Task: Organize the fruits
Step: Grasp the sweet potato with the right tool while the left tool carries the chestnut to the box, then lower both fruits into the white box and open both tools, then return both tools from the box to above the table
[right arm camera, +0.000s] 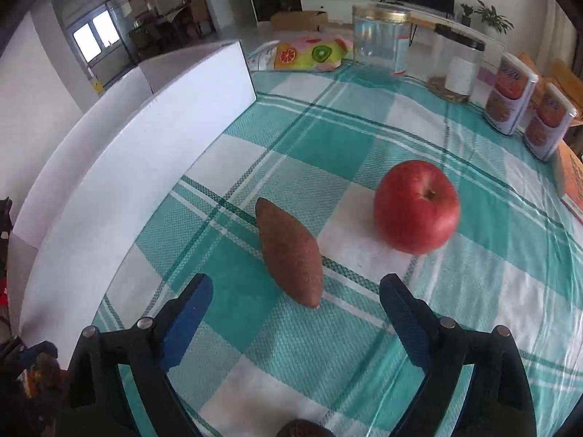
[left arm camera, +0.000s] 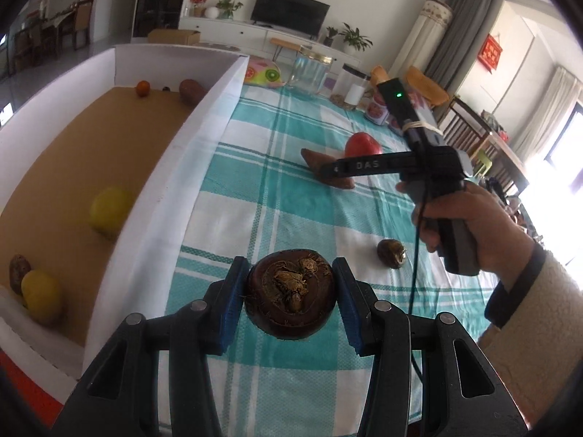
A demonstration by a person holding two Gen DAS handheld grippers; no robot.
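The left gripper (left arm camera: 289, 293) clamps a dark, glossy brown water chestnut (left arm camera: 289, 295) nearest, a second one (left arm camera: 391, 253) lies right, the right gripper (right arm camera: 296, 322) gapes empty beyond, then one sweet potato (right arm camera: 289, 251), one red apple (right arm camera: 416, 207), and perhaps six fruits in the white box (left arm camera: 204, 134) left.

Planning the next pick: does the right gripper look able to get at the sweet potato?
Probably yes: the right gripper is open and empty, the sweet potato lies just ahead on bare cloth, and the apple sits apart.

Left tool (left arm camera: 289, 291) clamped, right tool (right arm camera: 295, 320) gaping, both angled downward
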